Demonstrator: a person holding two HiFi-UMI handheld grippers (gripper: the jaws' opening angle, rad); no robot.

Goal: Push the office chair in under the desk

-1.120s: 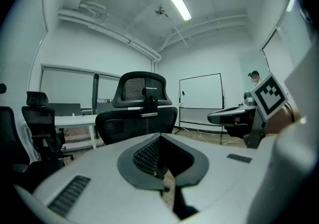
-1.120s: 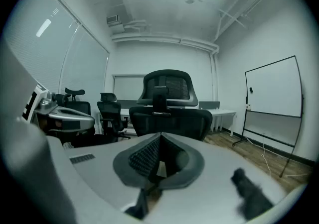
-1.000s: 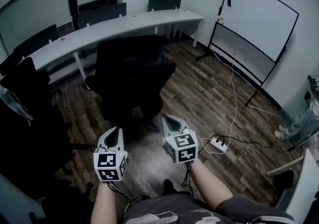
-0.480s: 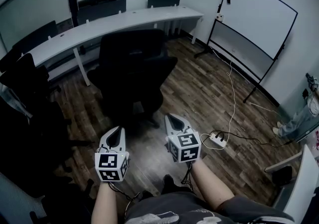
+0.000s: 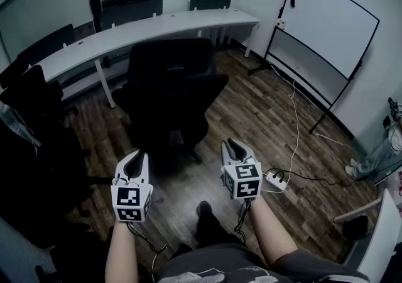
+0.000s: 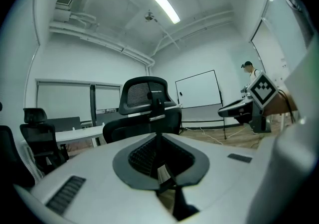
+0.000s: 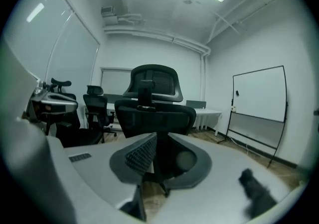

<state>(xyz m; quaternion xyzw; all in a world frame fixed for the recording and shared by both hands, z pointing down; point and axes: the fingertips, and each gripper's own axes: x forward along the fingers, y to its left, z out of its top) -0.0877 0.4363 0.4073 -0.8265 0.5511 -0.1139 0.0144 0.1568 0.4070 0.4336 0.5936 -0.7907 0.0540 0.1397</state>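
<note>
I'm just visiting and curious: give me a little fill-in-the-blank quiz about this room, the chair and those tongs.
The office chair is coloured ___.
The long curved desk beyond it is ___.
The left tongs and right tongs are both ___, gripping nothing.
The whiteboard stands on the person's ___ side.
Missing words: black; white; shut; right.

No word, number, brand name or sign can be read in any of the views. The nearest thing to a label is the black-and-white square marker pattern on the cube of the left tongs (image 5: 137, 158) and on that of the right tongs (image 5: 233, 146). These patterns hold no letters or digits. The whiteboard (image 5: 326, 17) shows a plain white face.
</note>
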